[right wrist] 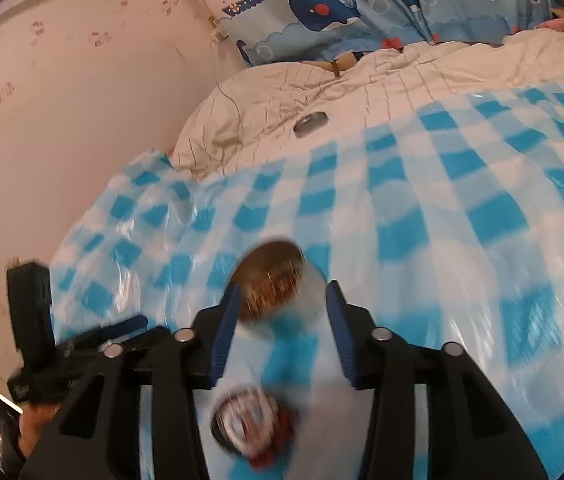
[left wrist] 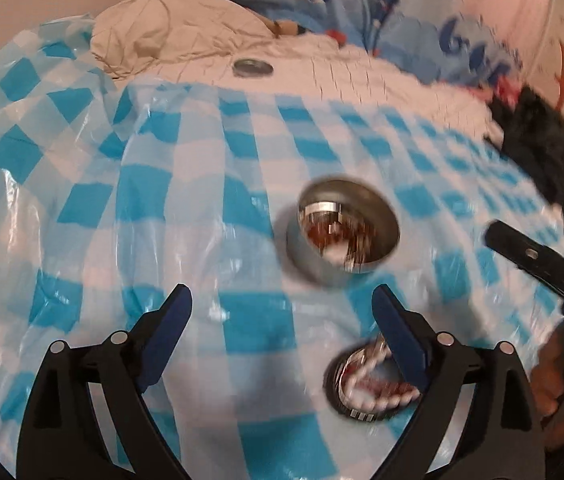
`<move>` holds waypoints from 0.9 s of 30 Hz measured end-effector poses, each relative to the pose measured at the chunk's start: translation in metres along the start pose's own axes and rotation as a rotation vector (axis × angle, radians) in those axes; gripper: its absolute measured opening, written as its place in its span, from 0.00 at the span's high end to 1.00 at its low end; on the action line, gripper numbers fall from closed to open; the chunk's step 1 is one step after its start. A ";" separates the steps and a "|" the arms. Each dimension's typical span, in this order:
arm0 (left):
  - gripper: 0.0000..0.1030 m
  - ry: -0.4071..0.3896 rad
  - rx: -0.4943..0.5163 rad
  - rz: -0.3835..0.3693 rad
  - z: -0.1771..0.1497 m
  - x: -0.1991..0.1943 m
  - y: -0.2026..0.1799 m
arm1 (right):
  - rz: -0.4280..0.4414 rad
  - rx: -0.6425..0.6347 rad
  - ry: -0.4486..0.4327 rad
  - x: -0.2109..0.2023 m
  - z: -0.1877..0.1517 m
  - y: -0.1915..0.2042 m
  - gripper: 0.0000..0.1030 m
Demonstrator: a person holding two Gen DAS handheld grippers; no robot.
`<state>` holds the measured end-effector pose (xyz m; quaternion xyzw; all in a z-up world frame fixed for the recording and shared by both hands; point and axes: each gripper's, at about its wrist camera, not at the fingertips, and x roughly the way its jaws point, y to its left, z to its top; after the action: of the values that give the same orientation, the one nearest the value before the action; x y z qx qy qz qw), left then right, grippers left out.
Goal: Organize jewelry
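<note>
An open round metal tin (left wrist: 346, 228) with brownish jewelry inside stands on the blue-and-white checked sheet (left wrist: 82, 200). A second, shallower tin (left wrist: 370, 384) holds white and red beads, partly behind my left gripper's right finger. My left gripper (left wrist: 282, 300) is open wide over the sheet with nothing between its fingers. In the right wrist view my right gripper (right wrist: 282, 292) is open. The deep tin (right wrist: 278, 288) sits blurred just beyond its tips, and no pad visibly presses on it. The bead tin (right wrist: 250, 424) lies below, between the fingers.
A round metal lid (left wrist: 252, 67) rests farther back on the white quilt (left wrist: 362, 72). Whale-print bedding (right wrist: 322, 8) is piled at the head. Dark clothing (left wrist: 538, 140) lies at the right. A pink wall (right wrist: 82, 80) borders the bed. A hand (left wrist: 562, 380) shows at the right edge.
</note>
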<state>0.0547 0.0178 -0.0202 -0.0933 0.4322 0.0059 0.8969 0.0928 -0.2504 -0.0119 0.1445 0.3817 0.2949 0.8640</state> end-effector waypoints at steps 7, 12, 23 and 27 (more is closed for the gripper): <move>0.15 -0.011 0.007 0.063 -0.007 -0.005 0.003 | -0.014 -0.144 0.109 0.001 -0.037 0.029 0.49; 0.13 -0.015 -0.006 0.085 -0.010 -0.011 0.007 | -0.060 -0.224 0.182 0.020 -0.061 0.041 0.49; 0.11 -0.035 0.095 0.142 -0.024 -0.023 -0.009 | -0.126 -0.158 0.140 0.020 -0.066 0.033 0.30; 0.11 -0.028 0.115 0.161 -0.025 -0.020 -0.012 | -0.134 -0.165 0.139 0.024 -0.067 0.036 0.25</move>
<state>0.0240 0.0035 -0.0177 -0.0064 0.4253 0.0545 0.9034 0.0410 -0.2053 -0.0531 0.0265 0.4241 0.2763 0.8620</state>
